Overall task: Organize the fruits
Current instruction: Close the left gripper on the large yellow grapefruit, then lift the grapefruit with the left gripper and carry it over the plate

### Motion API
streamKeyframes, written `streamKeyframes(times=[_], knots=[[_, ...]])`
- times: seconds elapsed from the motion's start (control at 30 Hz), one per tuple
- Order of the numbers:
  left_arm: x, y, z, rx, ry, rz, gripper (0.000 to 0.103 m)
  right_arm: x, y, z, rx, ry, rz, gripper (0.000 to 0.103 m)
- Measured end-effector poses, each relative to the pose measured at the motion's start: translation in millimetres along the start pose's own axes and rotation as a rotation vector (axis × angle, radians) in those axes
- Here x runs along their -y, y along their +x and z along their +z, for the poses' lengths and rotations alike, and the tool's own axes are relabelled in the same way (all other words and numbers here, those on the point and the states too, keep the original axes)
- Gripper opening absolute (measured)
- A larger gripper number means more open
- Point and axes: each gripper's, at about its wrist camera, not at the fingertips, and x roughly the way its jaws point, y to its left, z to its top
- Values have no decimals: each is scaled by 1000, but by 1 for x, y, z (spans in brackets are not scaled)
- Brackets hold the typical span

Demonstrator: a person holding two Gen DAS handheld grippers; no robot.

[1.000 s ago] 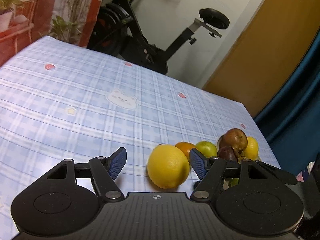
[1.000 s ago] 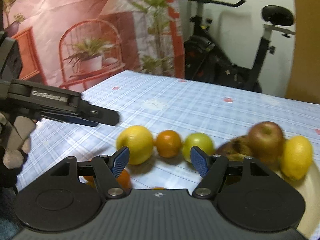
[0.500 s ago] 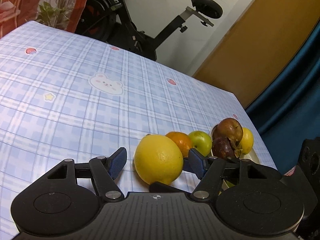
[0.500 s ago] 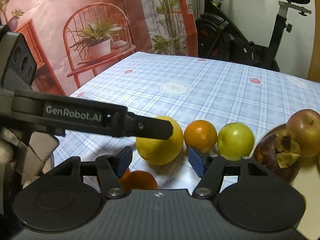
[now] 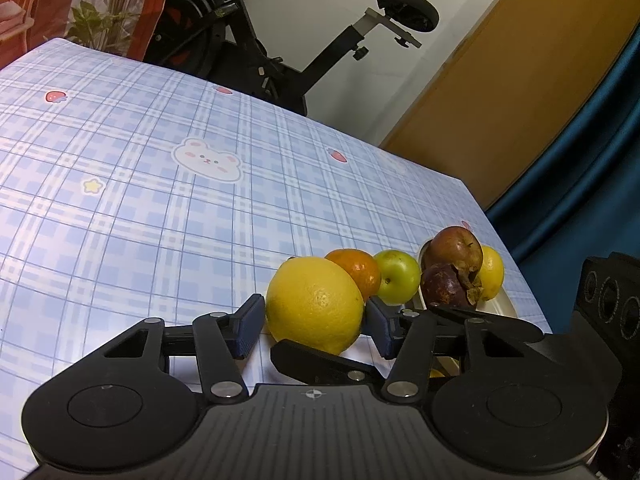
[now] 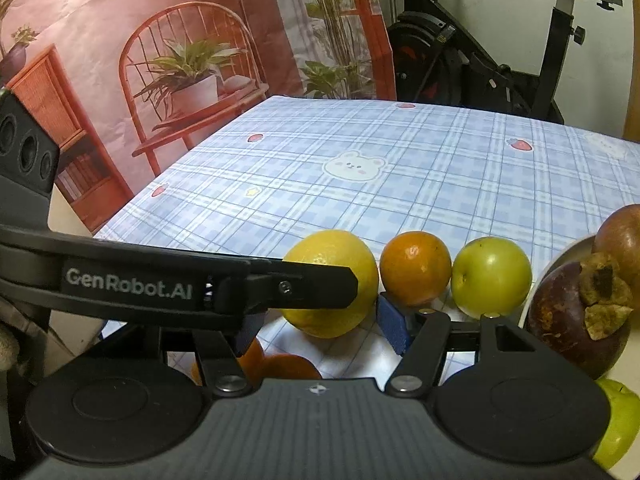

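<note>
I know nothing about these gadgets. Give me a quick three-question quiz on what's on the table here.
1. True or false: in the row of three fruits, the green apple sits between the lemon and the orange.
2. Which fruit sits between the left gripper's fingers? A orange, B lemon, C green apple.
3. Fill in: the mangosteen rests on a white ____.
Key: 1 false; 2 B, the fingers have just been closing beside it; 3 plate.

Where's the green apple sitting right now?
In the left wrist view the green apple sits on the tablecloth, third in the fruit row, between the orange and the white plate.
</note>
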Motion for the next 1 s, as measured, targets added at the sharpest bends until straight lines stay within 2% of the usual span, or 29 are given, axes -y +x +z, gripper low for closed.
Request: streamKeyframes(times=[0.17, 0.5, 0.77, 1.0], knots=[[3, -2, -1, 1, 8, 3, 57, 2, 0, -1, 8, 11, -9, 58], [15, -16, -5, 28, 59, 30, 57, 0, -12, -8, 46, -2, 9, 58], [41, -32, -8, 74, 128, 68, 57, -4, -34, -16, 117, -21, 42, 58], [73, -31, -7, 77, 209, 92, 57, 4, -55, -22, 182, 8, 60, 58]])
